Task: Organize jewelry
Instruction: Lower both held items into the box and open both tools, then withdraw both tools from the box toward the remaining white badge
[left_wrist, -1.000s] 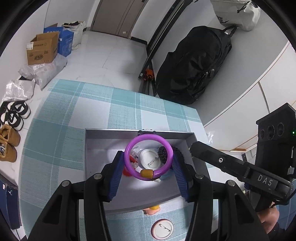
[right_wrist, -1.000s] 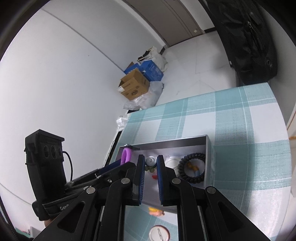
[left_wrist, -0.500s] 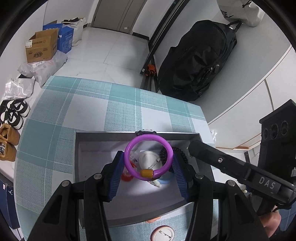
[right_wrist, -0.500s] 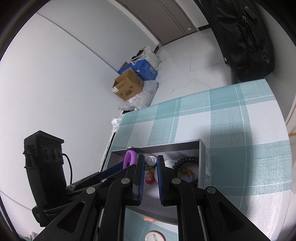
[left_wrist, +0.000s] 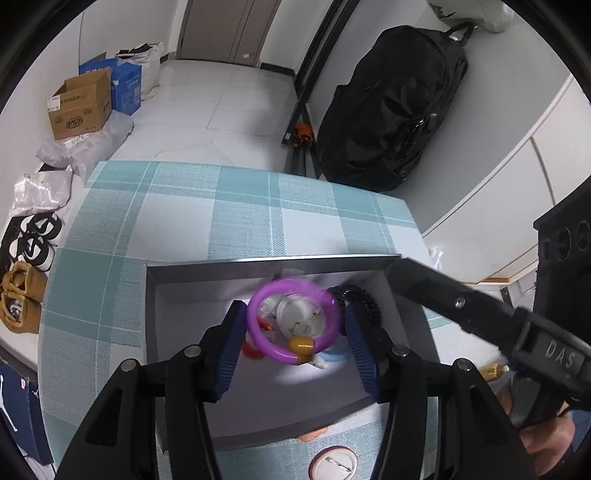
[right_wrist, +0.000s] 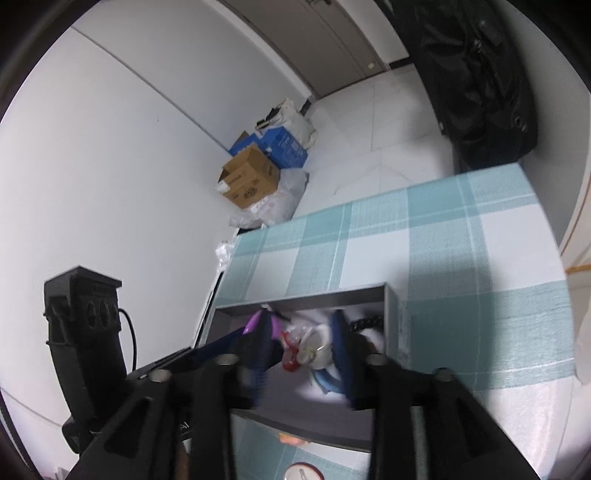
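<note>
Left wrist view, nearest first: a round pin badge (left_wrist: 334, 463) lies on the checked tablecloth (left_wrist: 184, 221) just outside the near wall of the grey tray (left_wrist: 258, 264). Left gripper (left_wrist: 293, 334) has its blue pads on either side of the purple bangle (left_wrist: 291, 325), with its amber bead at the near edge. A second ago the pads pinched the ring squarely; now the jaws are opening, the ring looks smeared and slightly tilted, and a sliver of gap shows at the right pad. Judgement: it is being let go above the tray, over the pile of a white badge, a red piece and the black bead bracelet (left_wrist: 360, 299).

Right wrist view: right gripper (right_wrist: 301, 350), pinched nearly shut half a second ago, is now opening, its fingers blurred, with nothing gripped between them; it hangs over the same pile. Judgement: it is readying for the next pick.

Beyond the tray: bare cloth, then floor, cardboard boxes (left_wrist: 79, 105) and a black bag (left_wrist: 391, 107).
</note>
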